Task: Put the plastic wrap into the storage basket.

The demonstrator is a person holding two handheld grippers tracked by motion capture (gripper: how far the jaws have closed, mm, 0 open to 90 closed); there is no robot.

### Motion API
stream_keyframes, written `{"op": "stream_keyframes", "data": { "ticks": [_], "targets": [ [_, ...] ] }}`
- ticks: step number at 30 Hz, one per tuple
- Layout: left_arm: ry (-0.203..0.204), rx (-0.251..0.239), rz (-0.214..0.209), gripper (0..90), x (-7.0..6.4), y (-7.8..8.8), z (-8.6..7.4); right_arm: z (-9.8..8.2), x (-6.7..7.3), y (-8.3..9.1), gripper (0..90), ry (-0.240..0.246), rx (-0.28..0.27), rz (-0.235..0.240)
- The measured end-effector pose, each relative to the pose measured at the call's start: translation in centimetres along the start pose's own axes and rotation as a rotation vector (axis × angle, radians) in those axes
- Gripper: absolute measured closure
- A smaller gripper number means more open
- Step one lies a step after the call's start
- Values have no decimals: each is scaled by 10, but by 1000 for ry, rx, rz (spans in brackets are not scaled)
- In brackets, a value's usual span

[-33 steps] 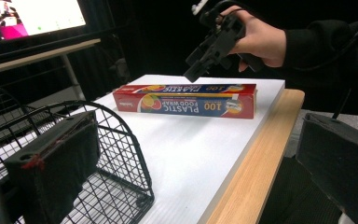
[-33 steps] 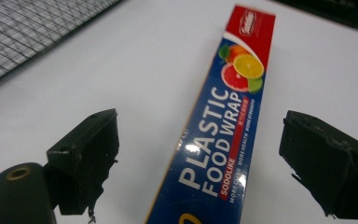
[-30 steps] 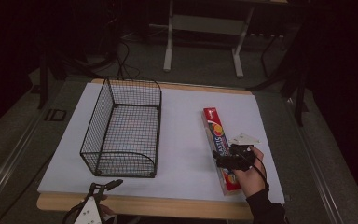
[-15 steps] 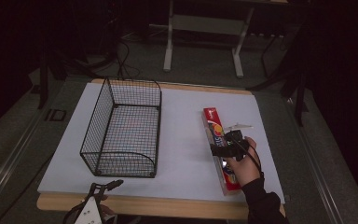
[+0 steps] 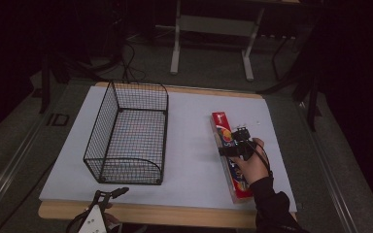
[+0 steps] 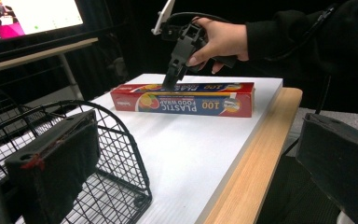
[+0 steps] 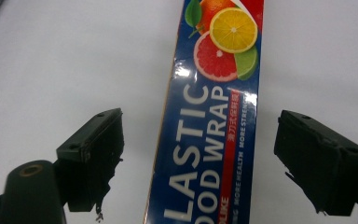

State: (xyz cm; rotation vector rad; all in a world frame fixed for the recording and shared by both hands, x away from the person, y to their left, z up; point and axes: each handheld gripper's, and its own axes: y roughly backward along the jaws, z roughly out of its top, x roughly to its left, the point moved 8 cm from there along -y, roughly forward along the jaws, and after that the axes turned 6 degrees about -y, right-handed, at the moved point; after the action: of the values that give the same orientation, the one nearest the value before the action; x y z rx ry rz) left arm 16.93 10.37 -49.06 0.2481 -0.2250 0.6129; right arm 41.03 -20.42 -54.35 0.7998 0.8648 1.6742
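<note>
Straddling the plastic wrap box (image 7: 209,140) on the worktop (image 5: 189,160), right of the wire basket (image 5: 128,133): right gripper (image 7: 200,158), shifted along it since a second ago; jaws just closing, untouching, grasp likely imminent; left gripper (image 6: 200,172) wide, idle.

Showing red and blue on the plastic wrap box (image 7: 212,140), with white lettering and orange, pink and green citrus slices; lying on a white table top (image 5: 194,160) with a pale wooden edge; black wire basket (image 5: 128,133).
</note>
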Motion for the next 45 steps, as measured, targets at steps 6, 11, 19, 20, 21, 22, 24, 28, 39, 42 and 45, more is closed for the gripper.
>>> {"op": "stream_keyframes", "data": {
  "ticks": [6,11,19,20,21,22,24,28,39,42,45],
  "targets": [
    [2,0,0,1,0,0,0,0,4,-11,196,-7,73,-19],
    [1,-1,-1,2,0,0,0,2,1,-22,215,-29,125,-57],
    [1,-1,-1,2,0,0,0,-4,-2,-35,288,-62,253,-73],
    [1,-1,-1,2,0,0,0,-3,-3,-36,333,-59,258,-77],
    [1,1,-1,2,0,0,0,-4,-4,-36,341,-61,269,-83],
    [0,1,-2,2,0,0,0,-5,-3,-37,342,-68,282,-79],
    [0,1,-2,2,0,0,0,-6,-3,-38,351,-61,308,-83],
    [-1,1,1,2,0,0,0,-6,-3,-37,384,-64,341,-110],
    [-4,6,-6,2,-1,-1,-1,0,-6,-23,396,-92,306,-63],
    [-7,9,-7,2,-1,-2,-1,8,-6,-16,396,-99,288,-58],
    [-8,11,-7,2,-1,-2,-2,16,-6,-9,396,-100,274,-59]
  ]
}}
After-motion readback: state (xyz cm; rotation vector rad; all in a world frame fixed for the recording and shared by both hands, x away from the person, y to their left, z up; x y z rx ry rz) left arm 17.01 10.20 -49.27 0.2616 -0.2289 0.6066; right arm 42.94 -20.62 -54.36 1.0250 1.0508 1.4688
